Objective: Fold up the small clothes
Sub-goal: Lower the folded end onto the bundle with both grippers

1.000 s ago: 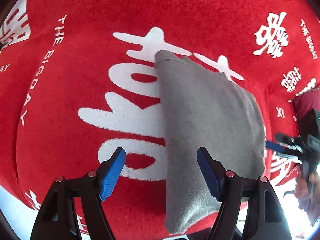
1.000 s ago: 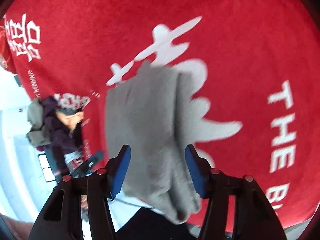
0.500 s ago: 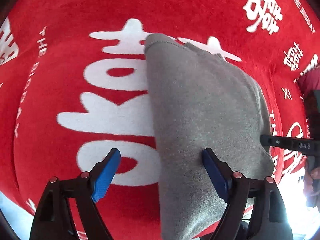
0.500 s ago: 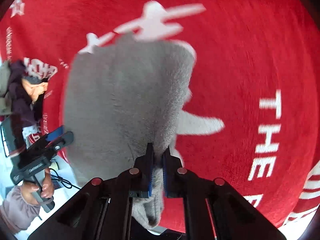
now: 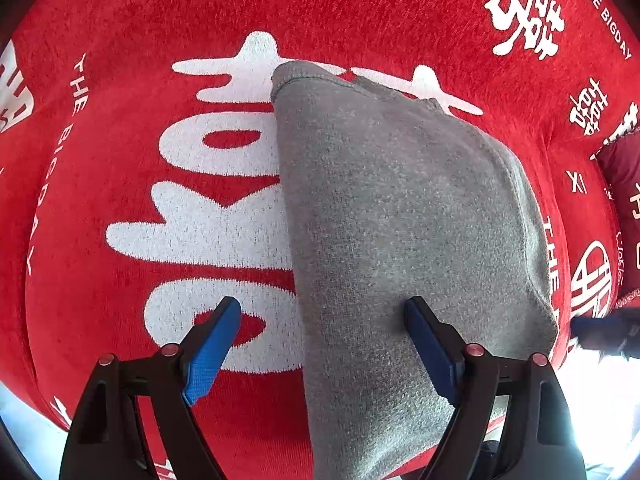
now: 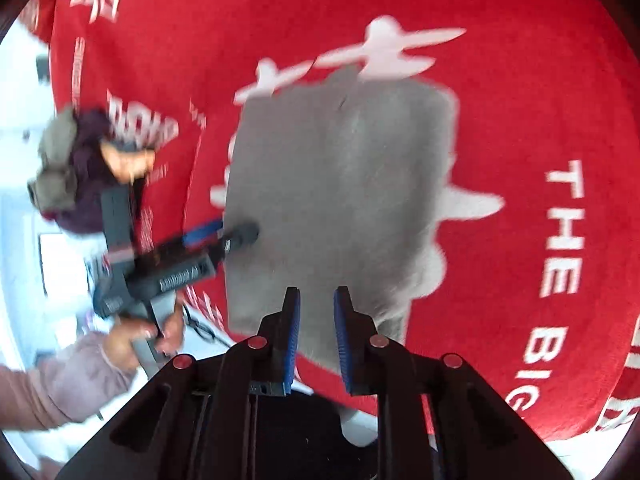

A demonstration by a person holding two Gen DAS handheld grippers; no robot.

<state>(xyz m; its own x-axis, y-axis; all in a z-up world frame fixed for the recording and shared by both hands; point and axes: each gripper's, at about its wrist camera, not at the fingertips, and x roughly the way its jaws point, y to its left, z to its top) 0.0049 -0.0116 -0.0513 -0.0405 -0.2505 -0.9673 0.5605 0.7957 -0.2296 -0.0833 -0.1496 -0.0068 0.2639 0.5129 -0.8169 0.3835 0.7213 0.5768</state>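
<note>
Grey garment [image 5: 400,220] lay folded on the red blanket [image 5: 120,280]. Left gripper [image 5: 324,340] gaped wide over its near edge, gripping nothing. Right gripper [image 6: 316,334], jaws just parting slightly, held nothing

We read white print on the red blanket [image 5: 360,8]: "THE BIGDAY" at top right in the left wrist view, again down the left edge there, plus a small "XI" at the right. Right wrist view shows "THE BIG" on the same blanket [image 6: 540,80], cut off. Big white Chinese-style characters too. Print on the black tool [image 6: 176,272] is too blurred.
</note>
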